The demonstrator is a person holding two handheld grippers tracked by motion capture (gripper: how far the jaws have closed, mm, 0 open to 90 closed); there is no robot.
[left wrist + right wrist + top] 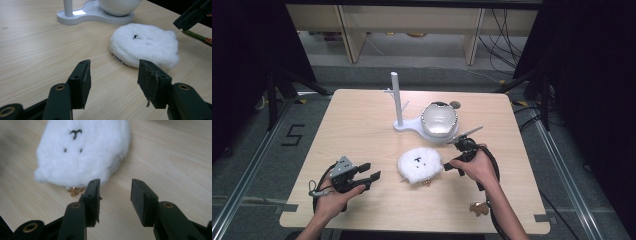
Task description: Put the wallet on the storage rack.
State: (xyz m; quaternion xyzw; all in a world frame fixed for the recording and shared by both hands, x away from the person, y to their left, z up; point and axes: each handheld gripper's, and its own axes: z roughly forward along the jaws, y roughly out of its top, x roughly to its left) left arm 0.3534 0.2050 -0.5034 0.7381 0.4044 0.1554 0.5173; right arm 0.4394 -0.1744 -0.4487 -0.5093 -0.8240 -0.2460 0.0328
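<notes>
Your fluffy white round plush pouch with a small stitched face (420, 164) lies flat on the pale wooden surface (362, 125), between your two grippers and just in front of the white plastic stand with an upright peg (397, 100) and the glossy white bowl (439, 119) on its base. Your right gripper (115, 192) sits just beside the pouch's edge, near its small gold clasp (75, 191), fingers (92, 195) apart with nothing between them. Your left gripper (369, 176) waits nearby, fingers also spread and empty. Nothing is grasped yet; I judge the pickup and any hanging on the stand are all left to do.
</notes>
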